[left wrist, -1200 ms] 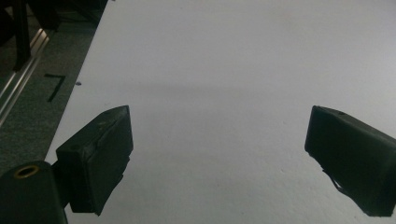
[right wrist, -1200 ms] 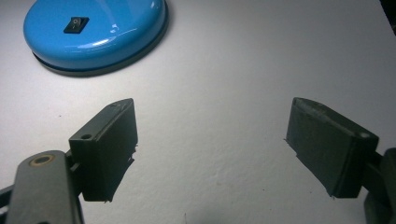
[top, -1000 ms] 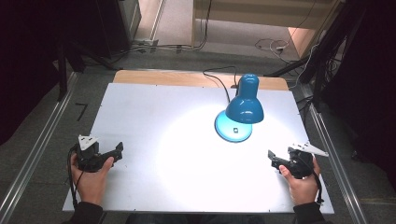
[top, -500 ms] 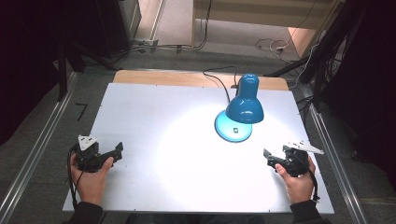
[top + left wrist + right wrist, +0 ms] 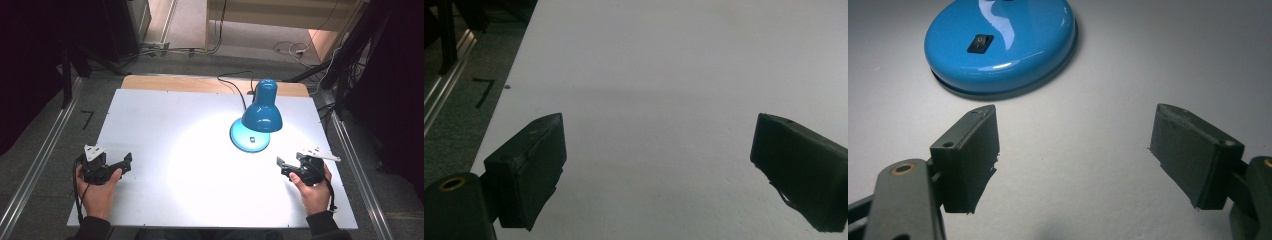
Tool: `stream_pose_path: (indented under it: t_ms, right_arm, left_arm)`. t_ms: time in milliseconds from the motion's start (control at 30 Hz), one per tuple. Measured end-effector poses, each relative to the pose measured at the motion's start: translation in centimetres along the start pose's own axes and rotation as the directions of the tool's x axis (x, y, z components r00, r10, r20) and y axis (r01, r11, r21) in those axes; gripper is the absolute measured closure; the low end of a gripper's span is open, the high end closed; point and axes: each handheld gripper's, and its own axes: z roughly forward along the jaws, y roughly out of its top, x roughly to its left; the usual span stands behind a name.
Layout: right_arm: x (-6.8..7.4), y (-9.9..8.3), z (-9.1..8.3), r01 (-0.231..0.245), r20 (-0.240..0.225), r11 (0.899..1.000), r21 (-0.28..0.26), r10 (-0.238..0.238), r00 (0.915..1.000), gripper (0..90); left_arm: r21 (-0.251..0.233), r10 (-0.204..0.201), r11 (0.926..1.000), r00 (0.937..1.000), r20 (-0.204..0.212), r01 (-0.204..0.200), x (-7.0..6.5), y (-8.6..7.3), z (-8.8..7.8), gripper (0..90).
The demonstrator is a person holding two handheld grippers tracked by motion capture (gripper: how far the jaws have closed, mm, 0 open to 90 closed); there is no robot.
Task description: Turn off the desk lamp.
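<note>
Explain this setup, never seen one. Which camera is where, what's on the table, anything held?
No robot here: a person holds hand-operated tongs in each hand. The high view looks down on the white table, with the left tongs and right tongs near its front edge. The other two cameras ride on the tongs and look along their black jaws. On the table stands a lit blue desk lamp; the right gripper view shows its round base and black switch just ahead. Both tongs are open and hold nothing.

White table (image 5: pixel 165 125); grey floor (image 5: pixel 50 150), black "7" mark (image 5: pixel 87 119); cables (image 5: pixel 287 49) beyond.
</note>
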Motion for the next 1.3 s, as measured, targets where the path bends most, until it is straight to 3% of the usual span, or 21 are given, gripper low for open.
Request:
stream_pose_path:
  t_ms: [733, 1300]
  right_arm:
    - [0.7, 0.9, 1.7, -0.025, -0.052, 1.0, -0.017, 0.025, 0.9983, 20.0]
    - [2.0, 2.0, 3.0, -0.005, -0.06, 1.0, -0.028, 0.003, 0.9982, 24.2]
  left_arm:
    - [0.003, -0.002, 1.0, 1.0, 0.001, 0.002, 0.0, 0.0, 0.1, 8.4]
    - [0.001, -0.005, 1.0, 1.0, 0.0, 0.005, 0.1, 0.0, 0.1, 8.4]
